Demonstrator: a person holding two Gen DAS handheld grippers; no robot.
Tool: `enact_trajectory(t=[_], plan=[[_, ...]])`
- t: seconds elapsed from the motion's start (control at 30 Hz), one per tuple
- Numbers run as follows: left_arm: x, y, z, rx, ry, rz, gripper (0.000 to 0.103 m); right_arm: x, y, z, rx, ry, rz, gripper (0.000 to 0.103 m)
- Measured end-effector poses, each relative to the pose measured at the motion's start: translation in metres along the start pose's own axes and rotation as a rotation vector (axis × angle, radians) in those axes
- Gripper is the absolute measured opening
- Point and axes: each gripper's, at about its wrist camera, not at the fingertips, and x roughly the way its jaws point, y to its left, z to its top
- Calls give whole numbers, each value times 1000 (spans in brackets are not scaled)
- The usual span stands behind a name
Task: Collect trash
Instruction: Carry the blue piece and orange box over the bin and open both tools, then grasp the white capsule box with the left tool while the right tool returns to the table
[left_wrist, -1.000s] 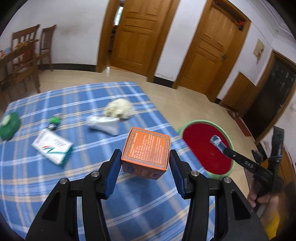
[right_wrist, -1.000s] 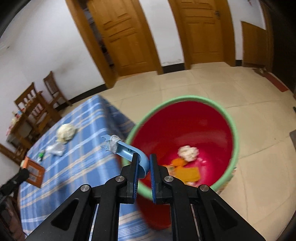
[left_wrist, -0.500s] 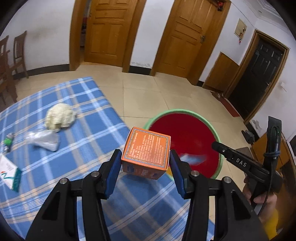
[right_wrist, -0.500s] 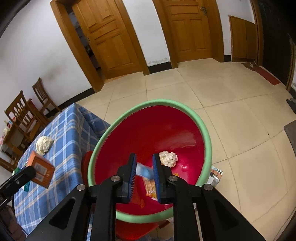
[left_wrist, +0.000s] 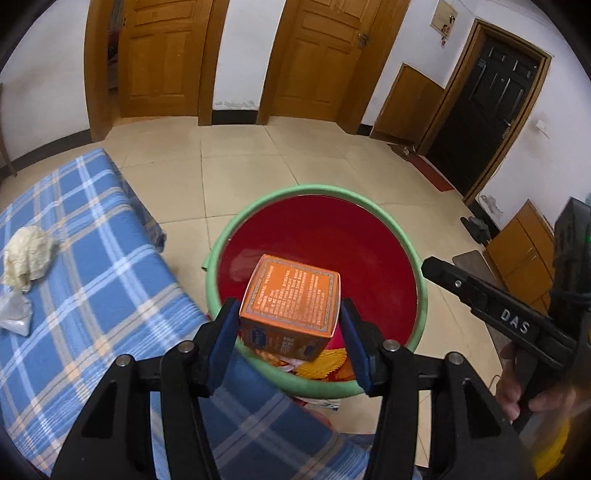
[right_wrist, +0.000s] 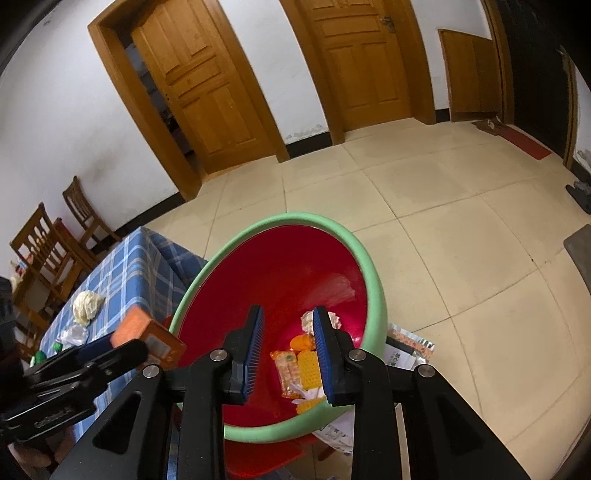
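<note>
My left gripper (left_wrist: 290, 314) is shut on an orange box (left_wrist: 291, 304) and holds it over the near rim of the red bin with a green rim (left_wrist: 314, 192). The box also shows in the right wrist view (right_wrist: 147, 332), at the bin's left edge. My right gripper (right_wrist: 288, 314) is open and empty above the bin (right_wrist: 376, 280), which holds yellow and orange wrappers (right_wrist: 295, 365) and a white paper wad (right_wrist: 306, 319). The right gripper also shows in the left wrist view (left_wrist: 436, 266).
A table with a blue plaid cloth (left_wrist: 92, 288) stands left of the bin, with a crumpled cream wad (left_wrist: 29, 254) and a clear plastic bag (left_wrist: 13, 314) on it. Papers (right_wrist: 406, 350) lie on the tiled floor by the bin. Wooden chairs (right_wrist: 48, 251) stand far left.
My right gripper opened and the blue item it held dropped into the bin. My left gripper carried the orange box from above the table to over the bin.
</note>
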Motion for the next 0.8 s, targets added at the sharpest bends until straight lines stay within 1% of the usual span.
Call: enact_trajectory(t=[0.07,0.13,0.27,0.4,0.43,0.47,0.53,0.73,0.8], plan=[[3,1,0,-21,1,-18,59,-1,-2,-2,9,-1,1,28],[2,2,0,-37,0,-16,61,-1,-5,-4,21,2,4,28],[-8,10,-5,-77,-19,32,61,-4,-6,-7,29,4,9,28],[-25,33,-13,-176,-29,59,61,-9,-1,-8,21,-4,18,28],[-28,39,-15,-195,-32,66,62,-11,1,-9,18,-6,22,30],[-32,45,-16,-214,-37,78,62,-12,4,-9,15,-8,26,35],[-43,56,-21,-242,-50,109,61,-14,9,-10,8,-10,30,39],[-78,87,-38,-320,-107,184,62,-18,27,-17,-24,-2,62,40],[-90,100,-43,-350,-120,221,62,-18,32,-19,-31,2,72,40]])
